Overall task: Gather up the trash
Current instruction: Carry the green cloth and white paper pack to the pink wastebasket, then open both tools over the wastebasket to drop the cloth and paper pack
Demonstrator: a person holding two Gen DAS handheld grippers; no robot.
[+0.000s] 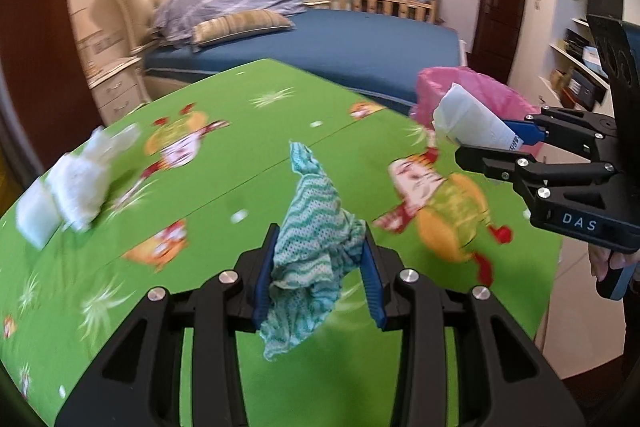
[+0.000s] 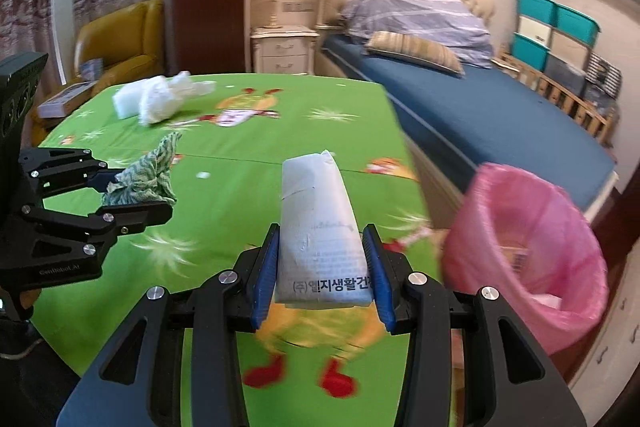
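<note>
My left gripper [image 1: 319, 251] is shut on a crumpled teal-and-white cloth [image 1: 316, 243] and holds it above the green table [image 1: 240, 171]; the left gripper [image 2: 132, 195] and the cloth [image 2: 148, 179] also show in the right wrist view. My right gripper [image 2: 322, 247] is shut on a white packet with Korean print [image 2: 320, 227], above the table's right part. In the left wrist view the right gripper [image 1: 496, 143] holds the packet [image 1: 468, 119] in front of the pink-lined bin [image 1: 492, 95]. White crumpled tissues [image 2: 160, 97] lie at the table's far left corner.
The pink-lined trash bin [image 2: 528, 239] stands on the floor off the table's right edge, beside a blue bed [image 2: 480, 103]. A white foam block [image 1: 36, 211] lies by the tissues [image 1: 92, 175]. A yellow armchair [image 2: 120, 39] and a nightstand [image 2: 284, 47] stand beyond the table.
</note>
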